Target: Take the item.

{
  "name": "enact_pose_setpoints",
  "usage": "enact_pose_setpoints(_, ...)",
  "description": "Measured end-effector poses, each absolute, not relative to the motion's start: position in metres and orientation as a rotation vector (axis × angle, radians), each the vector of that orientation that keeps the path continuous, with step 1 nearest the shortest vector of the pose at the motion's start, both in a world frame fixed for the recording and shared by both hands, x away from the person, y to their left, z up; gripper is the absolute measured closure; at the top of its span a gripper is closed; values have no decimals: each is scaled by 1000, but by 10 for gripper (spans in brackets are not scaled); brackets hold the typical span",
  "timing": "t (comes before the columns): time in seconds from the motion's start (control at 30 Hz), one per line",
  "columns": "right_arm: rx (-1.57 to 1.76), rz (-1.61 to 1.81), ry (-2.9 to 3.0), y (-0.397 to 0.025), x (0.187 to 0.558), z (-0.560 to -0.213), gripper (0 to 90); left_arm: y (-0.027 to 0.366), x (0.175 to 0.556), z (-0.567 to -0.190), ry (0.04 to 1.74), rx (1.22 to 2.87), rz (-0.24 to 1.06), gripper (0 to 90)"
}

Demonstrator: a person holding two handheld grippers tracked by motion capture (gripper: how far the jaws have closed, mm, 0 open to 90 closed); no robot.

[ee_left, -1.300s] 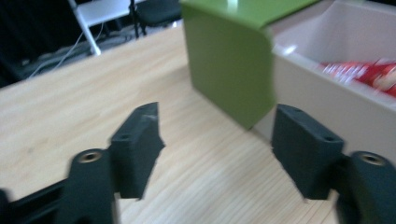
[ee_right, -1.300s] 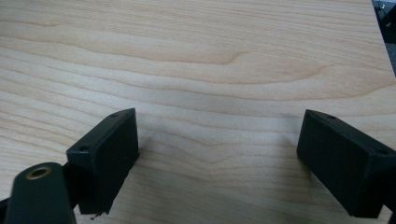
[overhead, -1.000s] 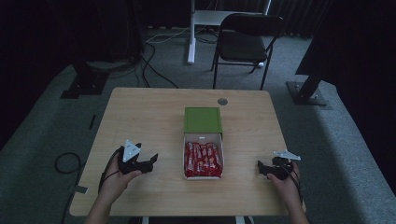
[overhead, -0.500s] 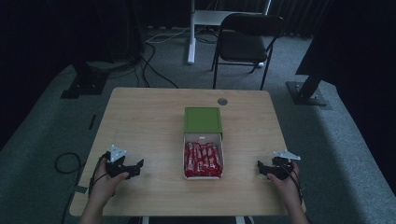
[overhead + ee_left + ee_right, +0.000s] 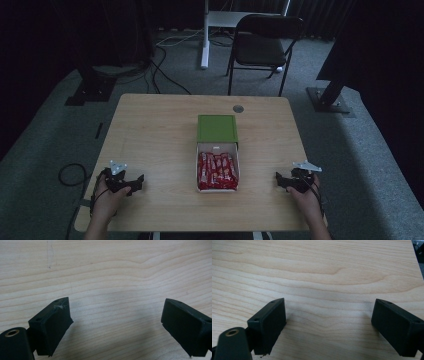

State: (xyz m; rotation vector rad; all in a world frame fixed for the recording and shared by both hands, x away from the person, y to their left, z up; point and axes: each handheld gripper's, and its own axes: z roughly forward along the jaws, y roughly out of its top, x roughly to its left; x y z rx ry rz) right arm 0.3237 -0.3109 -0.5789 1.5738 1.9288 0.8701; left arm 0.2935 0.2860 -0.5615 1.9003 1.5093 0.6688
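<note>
A white box with a green lid folded back lies at the middle of the wooden table; several red wrapped bars fill it. My left gripper rests low near the front left corner, well left of the box. In the left gripper view its jaws stand wide open over bare wood. My right gripper sits near the front right edge, right of the box. It is also open, with nothing between its fingers.
A small round grommet marks the table's far side. Behind the table stand a dark folding chair and a white desk leg. Cables lie on the carpet at the left.
My left gripper has drawn back leftward and toward the front edge, away from the box. The right gripper has stayed where it was.
</note>
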Motion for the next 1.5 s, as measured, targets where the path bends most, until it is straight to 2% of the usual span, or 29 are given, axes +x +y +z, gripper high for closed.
enact_pose_setpoints(0.2, 1603, 861, 1887, -311, 321, -574, 136, 289, 295, -567, 1526, 1919, 652, 101)
enact_pose_setpoints(0.6, 1601, 963, 1811, -303, 312, -535, 136, 288, 297, -569, 1526, 1922, 671, 95)
enact_pose_setpoints(1.13, 1430, 1152, 1829, -256, 304, -464, 136, 286, 298, -570, 1537, 1910, 676, 92)
enact_pose_setpoints(1.5, 1324, 1226, 1909, -218, 306, -443, 137, 286, 298, -570, 1542, 1907, 678, 90)
